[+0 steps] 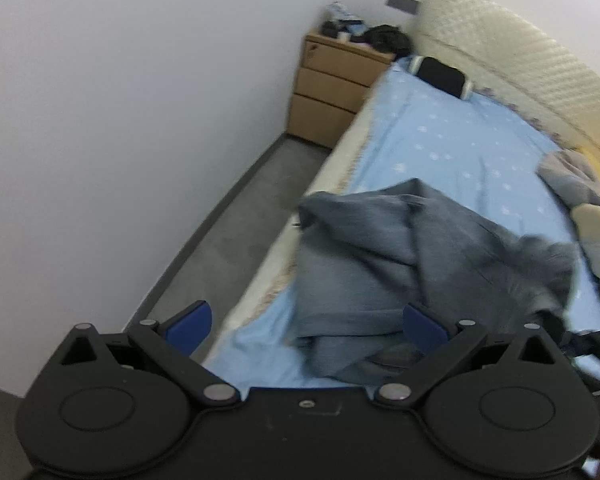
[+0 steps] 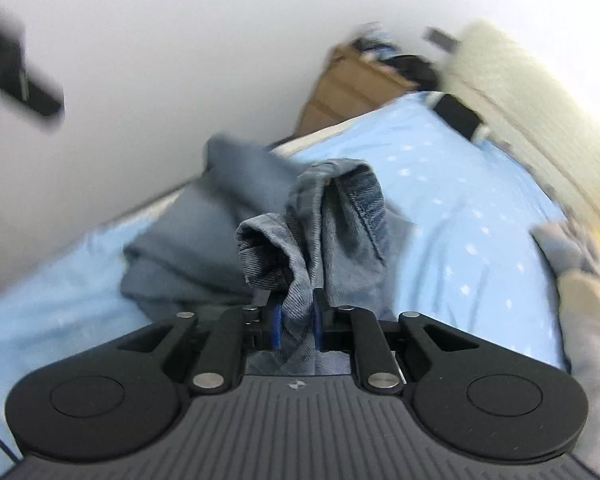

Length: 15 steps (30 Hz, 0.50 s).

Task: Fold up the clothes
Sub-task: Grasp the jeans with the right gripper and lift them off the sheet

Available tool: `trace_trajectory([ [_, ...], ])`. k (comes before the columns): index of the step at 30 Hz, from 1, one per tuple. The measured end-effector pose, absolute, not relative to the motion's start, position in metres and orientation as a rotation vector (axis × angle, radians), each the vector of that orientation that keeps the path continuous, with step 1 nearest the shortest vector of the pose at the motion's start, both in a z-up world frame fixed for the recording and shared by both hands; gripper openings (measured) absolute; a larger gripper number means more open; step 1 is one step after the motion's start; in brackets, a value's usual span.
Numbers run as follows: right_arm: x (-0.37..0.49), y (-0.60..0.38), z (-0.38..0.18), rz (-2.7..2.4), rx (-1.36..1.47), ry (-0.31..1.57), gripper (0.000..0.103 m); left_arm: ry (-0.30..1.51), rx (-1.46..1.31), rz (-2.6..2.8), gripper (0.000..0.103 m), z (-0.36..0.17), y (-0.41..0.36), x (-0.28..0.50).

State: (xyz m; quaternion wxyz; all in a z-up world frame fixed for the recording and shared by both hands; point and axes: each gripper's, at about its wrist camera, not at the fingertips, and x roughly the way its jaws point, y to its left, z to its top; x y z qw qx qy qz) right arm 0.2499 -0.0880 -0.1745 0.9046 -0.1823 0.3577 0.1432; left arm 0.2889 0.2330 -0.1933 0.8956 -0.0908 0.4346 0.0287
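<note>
A: Jeans (image 2: 336,220) — where were they at this entry?
B: Crumpled on the bed (image 1: 460,140), over the light blue dotted sheet near its left edge. One bunched fold rose into the right gripper (image 2: 296,320).
A: Jaws, right side?
B: Closed on that denim fold; cloth sat pinched between the blue pads (image 2: 277,326).
A: Left gripper (image 1: 308,320)?
B: Jaws spread wide, holding nothing, above the near end of the jeans (image 1: 400,256).
A: Surroundings?
B: Wooden nightstand (image 1: 332,88) at the head of the bed, cream quilted headboard (image 1: 512,40), grey bedding (image 1: 580,184) at right. Right view was blurred.
</note>
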Motion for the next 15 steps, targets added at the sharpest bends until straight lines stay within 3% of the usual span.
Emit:
trace_trajectory([
  [9, 0.225, -0.215, -0.077, 0.031, 0.008, 0.660, 0.012, 0.889, -0.138, -0.051, 0.102, -0.181, 0.181, 0.279],
  [15, 0.214, -0.266, -0.041, -0.075, 0.184, 0.530, 0.011, 0.883, -0.088, -0.103, 0.102, -0.175, 0.157, 0.276],
])
